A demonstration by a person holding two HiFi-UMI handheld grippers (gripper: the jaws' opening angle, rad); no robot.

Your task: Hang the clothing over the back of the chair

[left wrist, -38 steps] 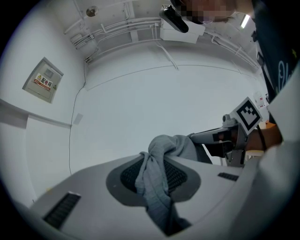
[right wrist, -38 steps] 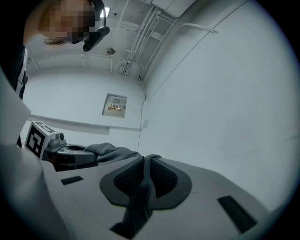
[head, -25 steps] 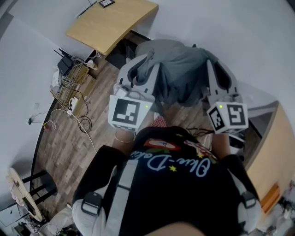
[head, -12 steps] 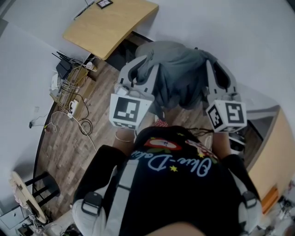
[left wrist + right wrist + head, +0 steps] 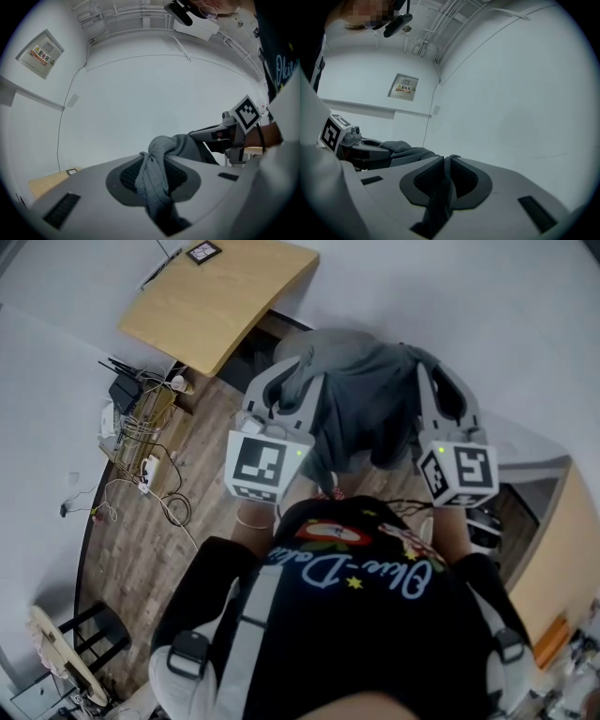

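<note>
A grey piece of clothing (image 5: 364, 401) hangs stretched between my two grippers, in front of the person's chest. My left gripper (image 5: 296, 369) is shut on one bunched edge of the clothing (image 5: 158, 164), which trails down between its jaws. On the other edge of the clothing (image 5: 440, 197) my right gripper (image 5: 429, 367) is shut, a thin fold pinched between its pads. Each gripper view shows the other gripper across the cloth: the right gripper (image 5: 212, 136) and the left gripper (image 5: 370, 151). I see no chair back near the cloth.
A wooden desk (image 5: 220, 292) stands against the white wall ahead, with a dark gap under it. Cables and a wire rack (image 5: 141, 418) lie on the wood floor at the left. A black chair (image 5: 94, 634) and a round table (image 5: 56, 652) stand at the lower left, a wooden cabinet (image 5: 553, 549) at the right.
Both grippers have carried the grey clothing a little farther from the person's body, toward the wall. Both grips are the same.
</note>
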